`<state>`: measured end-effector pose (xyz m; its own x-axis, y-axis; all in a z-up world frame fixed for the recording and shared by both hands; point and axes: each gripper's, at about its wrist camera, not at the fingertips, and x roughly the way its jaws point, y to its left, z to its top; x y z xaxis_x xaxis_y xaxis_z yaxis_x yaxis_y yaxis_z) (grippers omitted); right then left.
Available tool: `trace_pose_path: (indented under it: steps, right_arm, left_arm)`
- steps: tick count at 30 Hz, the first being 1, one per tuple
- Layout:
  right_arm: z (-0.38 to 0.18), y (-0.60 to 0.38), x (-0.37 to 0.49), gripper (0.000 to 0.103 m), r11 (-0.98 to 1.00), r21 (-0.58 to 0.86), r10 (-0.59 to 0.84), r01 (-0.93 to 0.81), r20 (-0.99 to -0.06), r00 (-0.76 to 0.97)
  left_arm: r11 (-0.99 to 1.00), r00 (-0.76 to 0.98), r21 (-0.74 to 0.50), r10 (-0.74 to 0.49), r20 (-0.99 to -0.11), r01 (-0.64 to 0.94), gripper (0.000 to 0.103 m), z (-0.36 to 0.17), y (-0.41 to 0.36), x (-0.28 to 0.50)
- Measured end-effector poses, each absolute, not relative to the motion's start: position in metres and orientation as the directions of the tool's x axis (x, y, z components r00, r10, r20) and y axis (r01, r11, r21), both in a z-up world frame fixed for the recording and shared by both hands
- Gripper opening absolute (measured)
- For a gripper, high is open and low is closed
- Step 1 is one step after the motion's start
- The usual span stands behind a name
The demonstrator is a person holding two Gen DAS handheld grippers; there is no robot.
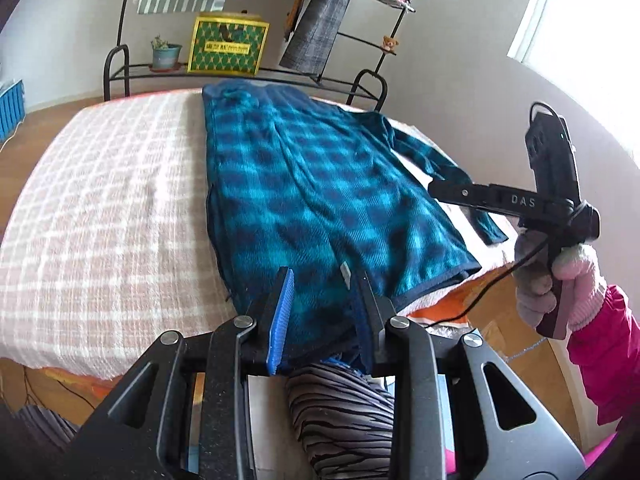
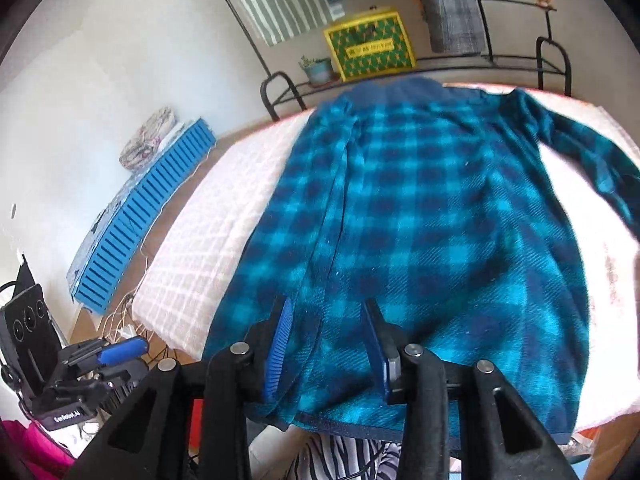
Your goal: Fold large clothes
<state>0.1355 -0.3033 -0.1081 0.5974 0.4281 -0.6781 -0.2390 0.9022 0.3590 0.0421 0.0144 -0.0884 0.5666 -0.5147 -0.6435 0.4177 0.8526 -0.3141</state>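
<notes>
A large teal and navy plaid shirt (image 1: 316, 200) lies flat on the checked bed cover (image 1: 108, 200), hem toward me, collar at the far end. Its left side is folded in over the body, and its right sleeve (image 1: 440, 168) stretches out to the right. My left gripper (image 1: 320, 280) is open, its fingers over the hem's near left part. My right gripper (image 2: 328, 316) is open above the hem of the shirt (image 2: 420, 220). In the left wrist view the right gripper's body (image 1: 520, 200) hovers over the outstretched sleeve, held by a gloved hand.
A black metal rack (image 1: 240, 72) stands behind the bed with a yellow-green box (image 1: 228, 44), a potted plant (image 1: 164, 54) and hanging clothes. A blue slatted crate (image 2: 140, 216) and cables lie on the floor at left. A window (image 1: 580, 20) is at the right.
</notes>
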Motion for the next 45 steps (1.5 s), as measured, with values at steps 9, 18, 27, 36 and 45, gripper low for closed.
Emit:
trace_pose_path:
  steps: [9,18,27,36,45]
  right_arm:
    - [-0.079,-0.396,0.104,0.053,0.954,0.294,0.25,-0.062,-0.66,0.708]
    - [-0.106,-0.526,0.085,0.06,0.937,0.254,0.015,0.239,-0.715,0.699]
    - [-0.131,-0.566,0.067,0.062,0.881,0.358,0.047,0.31,-0.718,0.695]
    - [-0.011,-0.565,0.038,0.062,0.847,0.5,0.103,0.182,-0.49,0.866]
    - [0.078,-0.571,0.031,0.062,0.885,0.435,0.038,0.163,-0.418,0.907]
  left_arm:
    - [0.823,0.572,-0.32,-0.56,-0.6,0.469,0.072,-0.05,-0.024,0.059]
    - [0.794,0.504,-0.337,-0.59,-0.631,0.506,0.072,-0.053,-0.086,0.094]
    - [0.81,0.516,-0.32,-0.566,-0.643,0.491,0.072,-0.042,-0.101,0.128]
    - [0.832,0.674,-0.218,-0.544,-0.5,0.51,0.073,0.056,-0.042,0.096]
    - [0.808,0.696,-0.246,-0.587,-0.414,0.536,0.073,0.127,-0.028,0.092]
